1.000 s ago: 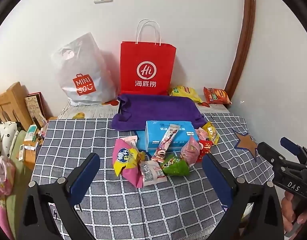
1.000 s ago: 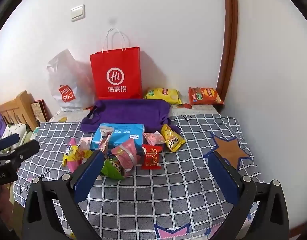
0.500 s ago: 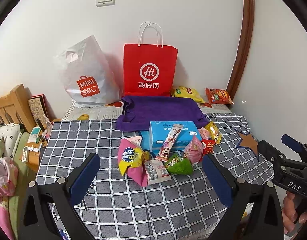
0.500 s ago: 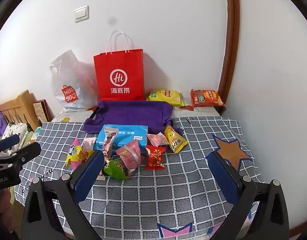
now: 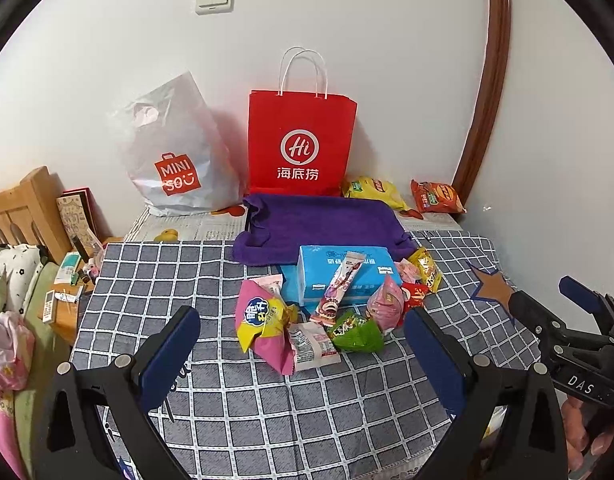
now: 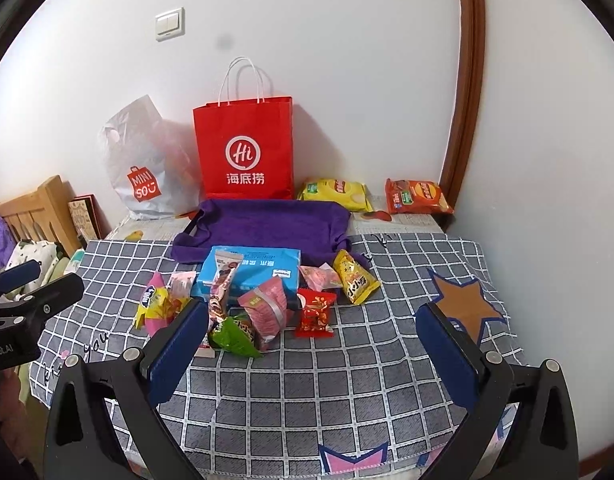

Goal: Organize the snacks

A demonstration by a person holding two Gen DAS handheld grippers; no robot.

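Note:
A pile of snack packets lies mid-table on the checked cloth [image 5: 267, 408]. In it are a blue box [image 5: 347, 276] [image 6: 251, 272], a pink-and-yellow packet [image 5: 263, 320], a green packet [image 5: 357, 334] [image 6: 235, 336], a small red packet [image 6: 315, 314] and a yellow packet [image 6: 353, 278]. My left gripper [image 5: 299, 314] hovers open short of the pile, holding nothing. To its right, my right gripper [image 6: 311, 308] [image 5: 563, 320] is also open and holds nothing. A purple cloth bag [image 5: 319, 224] lies flat behind the pile.
A red paper bag [image 5: 303, 140] and a white plastic bag [image 5: 175, 156] stand against the wall. Yellow [image 5: 373, 190] and orange [image 5: 437, 196] chip bags lie at the back right. A wooden bedframe [image 5: 23, 208] and small clutter sit left of the table.
Both views have drawn back a little from the pile, so more of the cloth's near edge shows. Both grippers stay open. The snacks have not moved.

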